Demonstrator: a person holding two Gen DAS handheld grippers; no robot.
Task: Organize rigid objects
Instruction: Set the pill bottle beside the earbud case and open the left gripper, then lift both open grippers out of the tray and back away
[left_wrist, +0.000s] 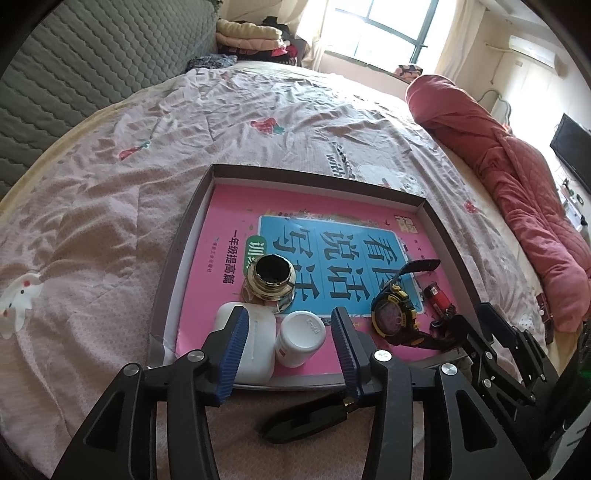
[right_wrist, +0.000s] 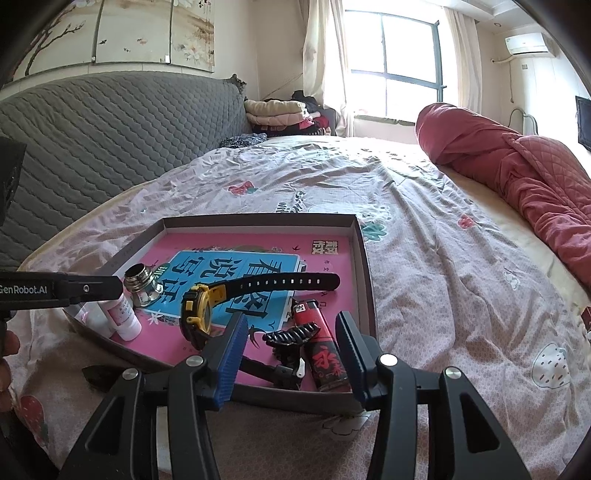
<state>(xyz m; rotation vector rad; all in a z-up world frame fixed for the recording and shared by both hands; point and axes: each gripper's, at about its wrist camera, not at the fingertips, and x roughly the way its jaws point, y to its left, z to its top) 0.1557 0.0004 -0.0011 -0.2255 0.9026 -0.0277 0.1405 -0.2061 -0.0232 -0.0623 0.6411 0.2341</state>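
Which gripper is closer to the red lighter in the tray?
Right. The right gripper hovers open directly over the red lighter. The left gripper is open over the white bottle, on the tray's other side.

I see a bed (right_wrist: 424, 236) under a pale printed cover, grey quilted headboard (right_wrist: 110, 140) at ten o'clock, sunlit window (right_wrist: 399, 66) at one o'clock, air conditioner (right_wrist: 526, 43) beside it.
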